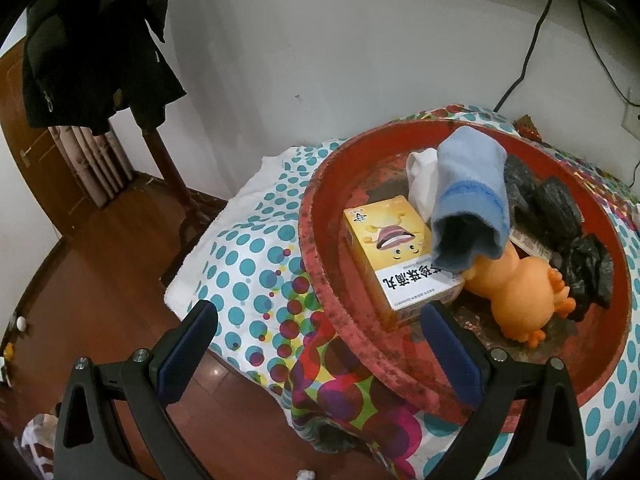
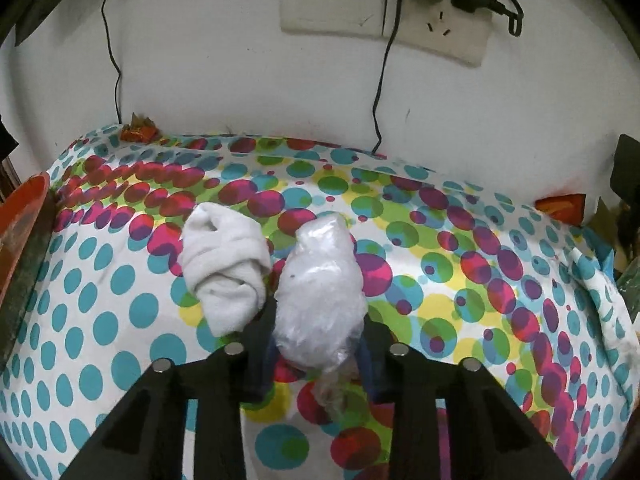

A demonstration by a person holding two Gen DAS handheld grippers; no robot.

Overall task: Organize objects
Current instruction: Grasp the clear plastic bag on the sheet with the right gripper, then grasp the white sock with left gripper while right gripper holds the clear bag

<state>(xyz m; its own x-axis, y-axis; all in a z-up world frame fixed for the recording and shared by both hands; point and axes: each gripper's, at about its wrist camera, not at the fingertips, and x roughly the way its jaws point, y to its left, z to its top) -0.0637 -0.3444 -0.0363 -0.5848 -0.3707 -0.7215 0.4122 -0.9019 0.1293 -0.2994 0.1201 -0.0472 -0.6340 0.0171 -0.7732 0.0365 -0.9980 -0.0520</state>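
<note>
In the left wrist view a red round basin (image 1: 320, 256) sits on the dotted cloth. It holds a yellow box (image 1: 400, 256), a blue sock (image 1: 472, 200), a white cloth (image 1: 420, 176), an orange rubber toy (image 1: 516, 296) and black bags (image 1: 560, 216). My left gripper (image 1: 320, 332) is open and empty at the basin's near rim. In the right wrist view my right gripper (image 2: 316, 336) is shut on a clear plastic bag of white stuff (image 2: 320, 292), just over the cloth. A rolled white sock (image 2: 224, 264) lies just left of the bag.
The dotted cloth (image 2: 460, 280) covers the table against a white wall. The basin's edge (image 2: 24, 208) shows at far left in the right wrist view. Wall sockets with cables (image 2: 440, 20) are above. A black coat (image 1: 92, 40) hangs on a stand over the wooden floor (image 1: 92, 280).
</note>
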